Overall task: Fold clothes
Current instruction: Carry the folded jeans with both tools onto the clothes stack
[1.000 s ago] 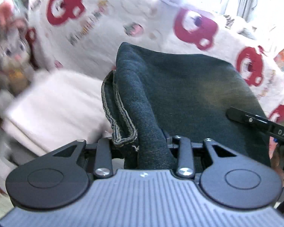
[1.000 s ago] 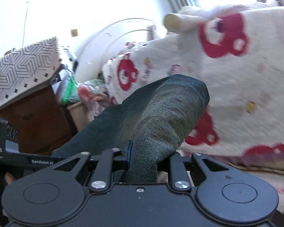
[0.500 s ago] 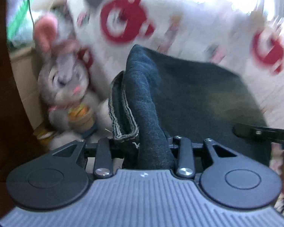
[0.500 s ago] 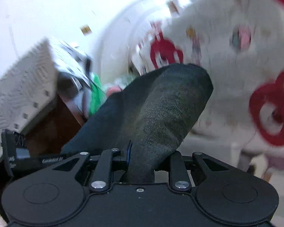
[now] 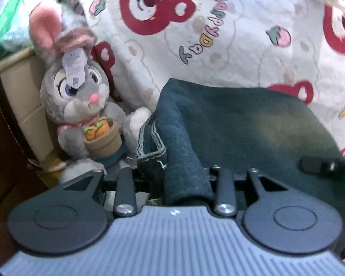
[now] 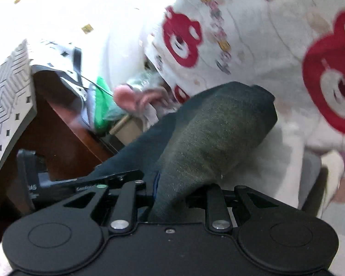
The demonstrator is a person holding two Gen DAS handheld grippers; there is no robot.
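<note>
A dark blue denim garment (image 5: 241,119), folded over with a pale stitched hem at its left edge, hangs stretched between both grippers. My left gripper (image 5: 177,179) is shut on its left end, and the cloth covers the fingertips. In the right wrist view the same garment (image 6: 218,124) rises as a thick fold out of my right gripper (image 6: 172,191), which is shut on it. The right gripper's black finger (image 5: 326,165) shows at the right edge of the left wrist view. The left gripper (image 6: 85,184) shows low on the left of the right wrist view.
A grey plush bunny (image 5: 78,96) holding a carrot pot sits close ahead on the left, against a cardboard box (image 5: 18,87). A white fleece blanket (image 5: 218,41) with red bears fills the background. Dark wooden furniture (image 6: 57,124) and a patterned board (image 6: 7,87) stand to the left.
Both cameras have swung left and dipped. The plush bunny has come into the left wrist view and the white folded cloth has left it. The garment stays clamped in both grippers.
</note>
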